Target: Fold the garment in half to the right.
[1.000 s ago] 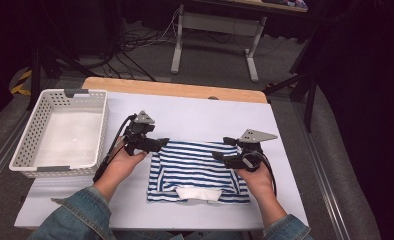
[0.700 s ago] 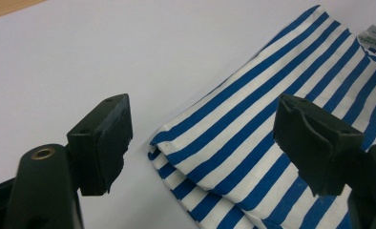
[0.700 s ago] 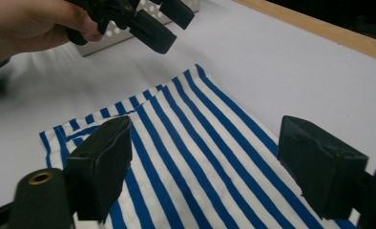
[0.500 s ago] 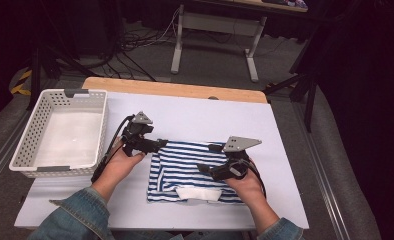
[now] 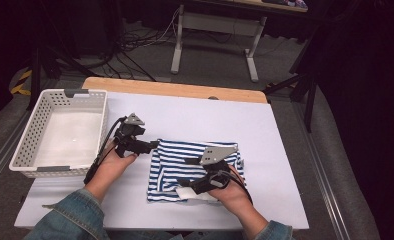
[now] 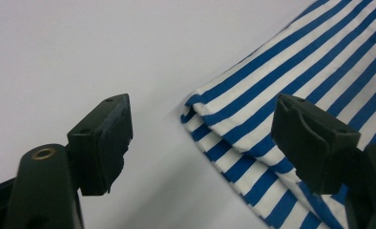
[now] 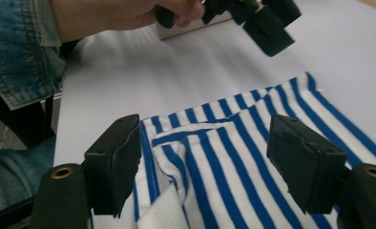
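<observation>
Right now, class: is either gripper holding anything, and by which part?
Nothing is held. The left gripper is open at the shirt corner; the right gripper, jaws just closing, is open over it.

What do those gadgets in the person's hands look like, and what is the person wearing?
Each claw, left and right, is black with two blocky padded jaws. Each carries a grey three-cornered plate on top. A black cable trails from the left one. The sleeves are blue denim.
</observation>
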### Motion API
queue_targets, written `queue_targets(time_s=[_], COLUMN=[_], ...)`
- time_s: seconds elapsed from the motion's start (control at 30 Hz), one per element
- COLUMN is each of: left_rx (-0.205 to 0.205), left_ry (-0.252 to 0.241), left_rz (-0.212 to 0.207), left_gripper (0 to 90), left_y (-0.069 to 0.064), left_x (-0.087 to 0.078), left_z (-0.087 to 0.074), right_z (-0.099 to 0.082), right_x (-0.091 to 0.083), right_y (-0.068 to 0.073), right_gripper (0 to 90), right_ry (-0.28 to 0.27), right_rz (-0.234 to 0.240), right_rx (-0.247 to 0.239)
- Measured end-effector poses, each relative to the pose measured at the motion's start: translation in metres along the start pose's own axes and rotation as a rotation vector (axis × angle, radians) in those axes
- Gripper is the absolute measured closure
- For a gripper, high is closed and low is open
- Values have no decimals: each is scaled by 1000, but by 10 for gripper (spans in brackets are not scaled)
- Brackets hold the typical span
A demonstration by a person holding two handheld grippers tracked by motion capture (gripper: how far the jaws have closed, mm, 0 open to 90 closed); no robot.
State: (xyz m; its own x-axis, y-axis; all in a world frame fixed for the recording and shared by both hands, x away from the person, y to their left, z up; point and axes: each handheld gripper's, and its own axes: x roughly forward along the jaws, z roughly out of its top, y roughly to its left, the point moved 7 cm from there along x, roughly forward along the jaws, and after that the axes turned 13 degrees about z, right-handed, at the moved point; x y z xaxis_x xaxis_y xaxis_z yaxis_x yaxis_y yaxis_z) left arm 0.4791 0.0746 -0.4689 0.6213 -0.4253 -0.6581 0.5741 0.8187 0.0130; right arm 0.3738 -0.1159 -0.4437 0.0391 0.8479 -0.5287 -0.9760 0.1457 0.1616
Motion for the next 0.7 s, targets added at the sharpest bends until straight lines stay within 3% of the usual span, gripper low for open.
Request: queue_targets(time_s=[0.27, 0.4, 0.7], left_rx=[-6, -4, -6], left_ry=[8, 3, -4], left_rz=[21, 23, 20], left_gripper=[226, 224, 224], left_y=[9, 9, 6], left_x=[-4, -7, -4], left_z=[-8, -10, -8], right_z=[-3, -8, -20], right_x=[27, 42, 61], right_y=[11, 16, 19], right_gripper=[355, 434, 480], right_ry=[78, 130, 197], right_rz=[54, 84, 92], right_rx=[-12, -13, -26])
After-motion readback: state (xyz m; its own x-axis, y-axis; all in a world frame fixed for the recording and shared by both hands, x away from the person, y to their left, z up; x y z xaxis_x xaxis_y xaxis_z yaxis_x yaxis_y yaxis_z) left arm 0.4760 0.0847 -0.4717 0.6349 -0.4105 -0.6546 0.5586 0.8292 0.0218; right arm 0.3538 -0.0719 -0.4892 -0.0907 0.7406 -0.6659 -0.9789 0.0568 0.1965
